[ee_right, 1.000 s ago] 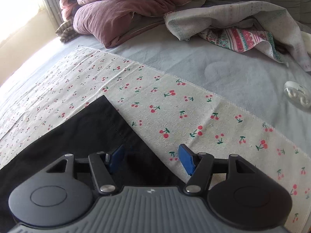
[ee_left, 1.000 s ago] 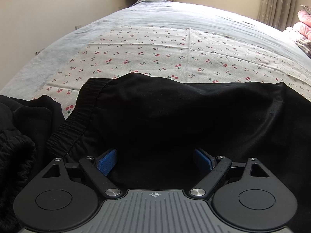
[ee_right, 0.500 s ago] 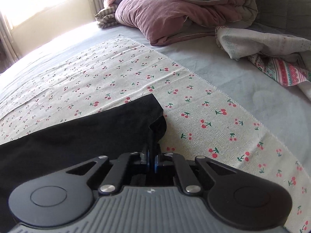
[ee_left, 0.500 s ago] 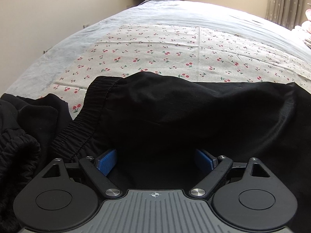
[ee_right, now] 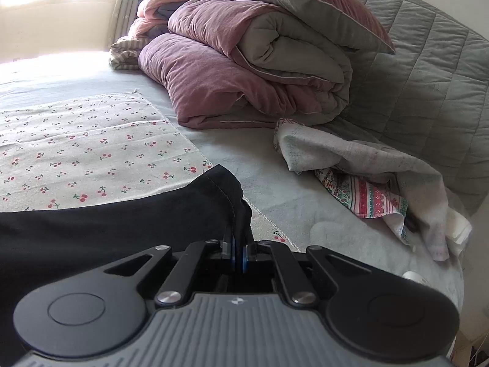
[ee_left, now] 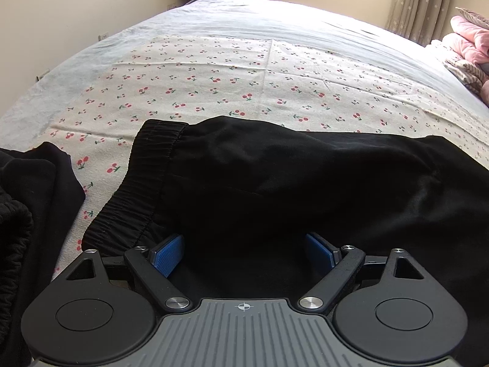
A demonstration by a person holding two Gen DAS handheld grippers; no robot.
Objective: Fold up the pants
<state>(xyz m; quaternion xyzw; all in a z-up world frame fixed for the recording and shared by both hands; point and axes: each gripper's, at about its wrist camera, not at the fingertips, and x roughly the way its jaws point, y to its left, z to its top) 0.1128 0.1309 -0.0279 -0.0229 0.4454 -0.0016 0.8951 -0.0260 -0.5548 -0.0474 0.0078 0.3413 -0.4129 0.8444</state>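
Note:
Black pants [ee_left: 290, 180] lie across a cherry-print cloth [ee_left: 232, 73] on the bed. Their elastic waistband [ee_left: 137, 189] is at the left in the left wrist view. My left gripper [ee_left: 244, 255] is open, its blue pads on either side of the fabric just right of the waistband. In the right wrist view my right gripper [ee_right: 238, 257] is shut on the hem end of the pants [ee_right: 226, 195], which is lifted and bunched at the pads. The rest of the pants leg [ee_right: 107, 235] stretches away to the left.
Another black garment [ee_left: 27, 214] lies at the left. A folded mauve and grey quilt [ee_right: 250, 70] is piled against the quilted headboard [ee_right: 428, 85]. A crumpled white and patterned cloth [ee_right: 366, 177] lies at the right. A small white object [ee_right: 414, 276] sits near the bed edge.
My right gripper has shut on the pants' hem end and swung it towards the right, with the quilt pile now straight ahead. My left gripper has stayed open over the waist area.

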